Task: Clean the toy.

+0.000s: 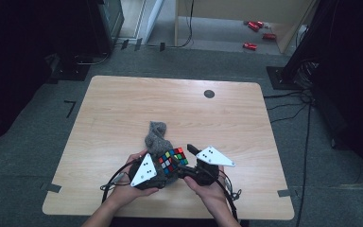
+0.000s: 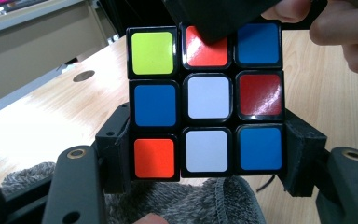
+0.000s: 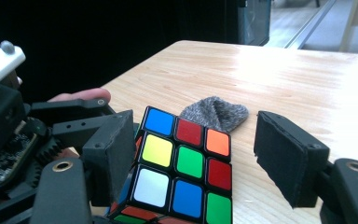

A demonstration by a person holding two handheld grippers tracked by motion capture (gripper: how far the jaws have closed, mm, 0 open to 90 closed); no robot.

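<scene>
Near the wooden table's (image 1: 123, 109) front edge, the left gripper (image 2: 205, 158) clamps a glossy scrambled puzzle cube (image 2: 205, 100) above a fuzzy grey sock (image 1: 156, 135), while the right gripper (image 3: 191, 163) straddles it, jaws parted.

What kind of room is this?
Probably a lab or workshop for recording: a bare wooden table stands on grey carpet, with cables trailing over the floor and dark equipment stands around it.

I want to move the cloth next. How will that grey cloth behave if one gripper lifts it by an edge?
The grey cloth lies bunched and folded, so it will probably droop limply. Its fuzzy knit likely grips the pads well. Part lies under the cube, so it may drag.
</scene>
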